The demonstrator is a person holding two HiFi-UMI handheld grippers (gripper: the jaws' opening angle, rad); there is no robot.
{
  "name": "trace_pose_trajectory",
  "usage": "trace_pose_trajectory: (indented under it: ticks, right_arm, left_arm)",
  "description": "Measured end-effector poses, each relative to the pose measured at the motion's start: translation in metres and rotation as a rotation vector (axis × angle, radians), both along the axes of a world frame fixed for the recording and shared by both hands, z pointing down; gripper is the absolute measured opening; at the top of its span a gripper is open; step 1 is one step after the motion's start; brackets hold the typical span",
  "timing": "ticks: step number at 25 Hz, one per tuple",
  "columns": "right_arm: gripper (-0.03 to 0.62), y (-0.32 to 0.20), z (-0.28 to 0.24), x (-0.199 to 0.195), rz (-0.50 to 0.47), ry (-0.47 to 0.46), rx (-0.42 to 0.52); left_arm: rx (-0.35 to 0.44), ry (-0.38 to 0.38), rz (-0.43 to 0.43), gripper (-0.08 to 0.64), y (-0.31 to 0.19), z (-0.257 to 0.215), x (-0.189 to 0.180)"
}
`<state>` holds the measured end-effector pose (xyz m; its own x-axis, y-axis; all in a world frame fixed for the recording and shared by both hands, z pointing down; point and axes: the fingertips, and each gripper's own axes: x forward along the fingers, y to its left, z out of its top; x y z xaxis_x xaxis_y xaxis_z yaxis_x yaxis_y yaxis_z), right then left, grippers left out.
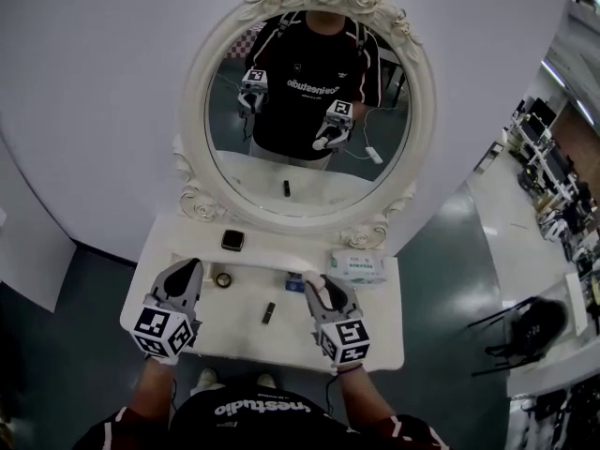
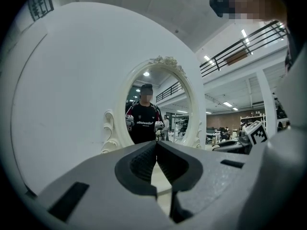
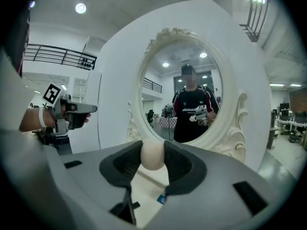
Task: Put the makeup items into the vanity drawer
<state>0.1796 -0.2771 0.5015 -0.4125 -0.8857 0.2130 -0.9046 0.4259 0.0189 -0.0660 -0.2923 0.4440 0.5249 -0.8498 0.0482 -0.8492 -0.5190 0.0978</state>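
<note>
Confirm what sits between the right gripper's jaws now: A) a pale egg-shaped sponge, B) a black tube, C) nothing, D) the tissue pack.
A: in the right gripper view, the right gripper is closed on a pale egg-shaped sponge, which is pressed from both sides.

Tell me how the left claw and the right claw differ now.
The left claw is shut and empty; the right claw is shut on a cream egg-shaped sponge. The left claw's jaws touch at the tips, while the right claw's jaws stand apart around the sponge. Both face the white-framed oval mirror.
</note>
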Motion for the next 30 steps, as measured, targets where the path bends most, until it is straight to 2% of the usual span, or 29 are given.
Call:
trace_pose_trajectory:
  ticks: [5,19,30]
  right_arm:
    - [0.146,-0.007,-0.023,-0.029,-0.004,0.009,0.043]
    - [0.149,-0.032,-0.006,-0.135,-0.067,0.024,0.027]
    - [0.149,-0.049,0.017,-0.21,-0.115,0.017,0.012]
  left_arm:
    - [0.0,0.009,-0.014,0.006,-0.007,0.0,-0.031]
    - [-0.003,0.036,-0.034,0.006,-0.023,0.003,-0.111]
    - [-0.013,0.059,0.022,0.006,-0.031,0.004,-0.145]
